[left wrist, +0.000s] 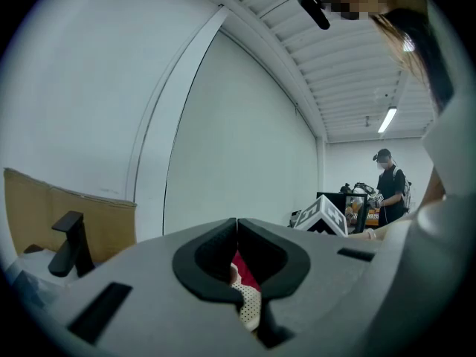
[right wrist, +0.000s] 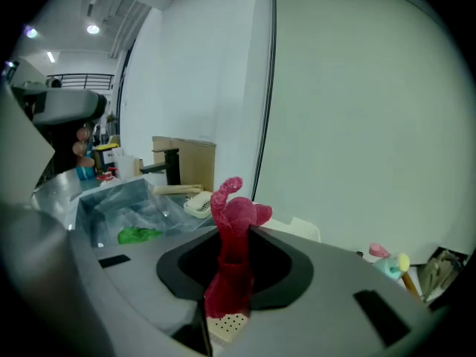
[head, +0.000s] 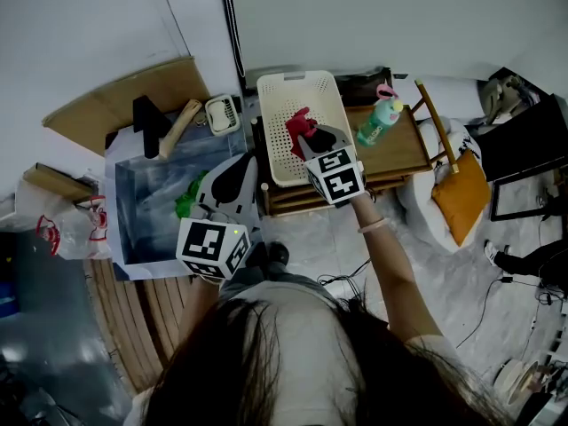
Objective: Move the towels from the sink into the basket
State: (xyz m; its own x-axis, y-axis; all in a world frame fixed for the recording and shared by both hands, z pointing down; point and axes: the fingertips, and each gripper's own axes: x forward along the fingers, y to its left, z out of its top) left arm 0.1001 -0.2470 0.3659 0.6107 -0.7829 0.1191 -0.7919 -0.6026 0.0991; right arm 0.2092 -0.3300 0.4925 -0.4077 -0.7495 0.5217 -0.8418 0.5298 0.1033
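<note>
Overhead, the right gripper [right wrist: 233,238] had its fingers clenched on a red towel [right wrist: 236,216]. The cloth was pinched between the pads, with a crumpled tuft sticking up past the tips and the rest hanging below them. From the head view, this towel hung over the middle of the white basket [head: 267,145]. Whether it touched the basket's perforated floor could not be told.

The basket stood on a low wooden table [head: 406,152], at its left end. A teal bottle [head: 379,121] with a pink cap stood just to the right of the basket.

The left gripper [head: 243,161] was held nearer and to the left, over the right edge of the sink [head: 125,213]. Its fingers were pressed together at the tips and grasped nothing; through the gap behind them only a bit of the red towel and the basket showed.

A green towel [head: 186,201] lay in the sink on its right side, just beside the left gripper. A black faucet [head: 145,124] rose at the sink's far edge. To the right of the table, an orange cushion [head: 461,195] leaned against a white seat.
</note>
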